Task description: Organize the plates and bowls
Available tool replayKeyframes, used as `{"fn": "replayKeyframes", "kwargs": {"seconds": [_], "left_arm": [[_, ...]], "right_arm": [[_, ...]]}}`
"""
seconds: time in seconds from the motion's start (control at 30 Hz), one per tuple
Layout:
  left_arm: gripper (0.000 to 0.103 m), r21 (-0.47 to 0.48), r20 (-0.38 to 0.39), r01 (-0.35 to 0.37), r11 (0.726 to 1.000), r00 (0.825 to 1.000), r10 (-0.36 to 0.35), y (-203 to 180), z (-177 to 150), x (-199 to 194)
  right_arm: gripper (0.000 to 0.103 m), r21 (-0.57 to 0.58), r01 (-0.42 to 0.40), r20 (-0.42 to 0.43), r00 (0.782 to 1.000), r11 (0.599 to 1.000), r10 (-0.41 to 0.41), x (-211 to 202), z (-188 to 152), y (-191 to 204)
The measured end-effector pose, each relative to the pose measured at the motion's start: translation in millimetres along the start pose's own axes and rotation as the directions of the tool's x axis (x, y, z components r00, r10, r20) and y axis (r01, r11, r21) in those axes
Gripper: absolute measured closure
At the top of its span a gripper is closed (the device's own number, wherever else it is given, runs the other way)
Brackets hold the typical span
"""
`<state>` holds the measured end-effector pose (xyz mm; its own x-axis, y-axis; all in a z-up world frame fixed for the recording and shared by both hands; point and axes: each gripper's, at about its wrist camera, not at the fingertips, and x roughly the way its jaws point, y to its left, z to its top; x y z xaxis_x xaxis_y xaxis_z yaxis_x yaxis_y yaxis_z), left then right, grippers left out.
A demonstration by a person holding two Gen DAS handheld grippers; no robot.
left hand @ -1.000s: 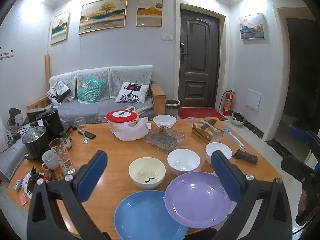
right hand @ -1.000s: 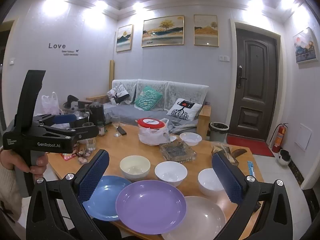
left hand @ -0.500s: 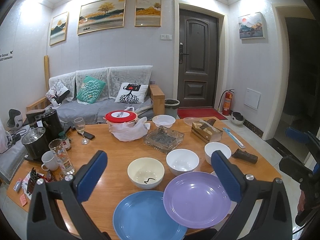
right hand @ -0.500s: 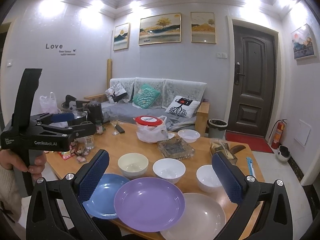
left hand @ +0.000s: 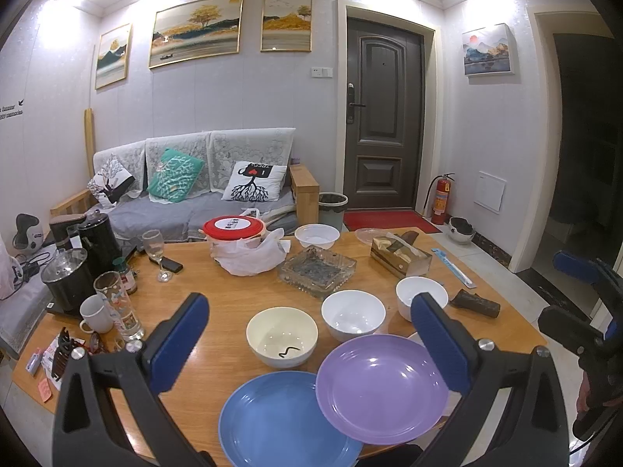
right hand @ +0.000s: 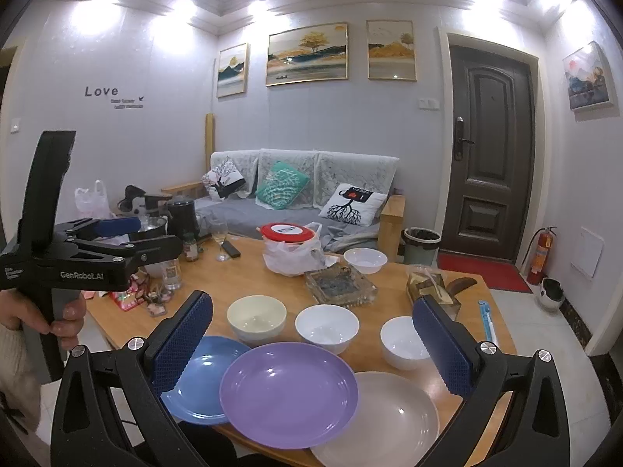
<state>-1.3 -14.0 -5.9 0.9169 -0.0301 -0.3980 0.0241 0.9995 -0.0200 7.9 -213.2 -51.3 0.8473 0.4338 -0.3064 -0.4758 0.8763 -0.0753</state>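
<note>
Right wrist: three plates, three bowls.

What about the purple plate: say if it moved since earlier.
No. The purple plate keeps the same overlap on the blue plate, beside the cream bowl.

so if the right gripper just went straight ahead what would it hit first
Probably the purple plate, which lies between the open fingers of the right gripper; beyond it is a white bowl. Depth is hard to judge.

From my feed: grey sofa along the pale wall, dark door to its right, red mat below, ceiling spotlights glaring.
</note>
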Motion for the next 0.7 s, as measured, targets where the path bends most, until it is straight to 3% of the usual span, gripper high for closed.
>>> {"fn": "replayKeyframes", "kwargs": {"seconds": [0.7], "left_arm": [[0.000,0.005,0.000,0.004,1.000,1.000,-0.004,-4.2,0.9,0.3]], "right_arm": [[0.001,0.004,-0.001,-0.003,1.000,1.000,0.001,-0.6,-0.6,-2.2]]}}
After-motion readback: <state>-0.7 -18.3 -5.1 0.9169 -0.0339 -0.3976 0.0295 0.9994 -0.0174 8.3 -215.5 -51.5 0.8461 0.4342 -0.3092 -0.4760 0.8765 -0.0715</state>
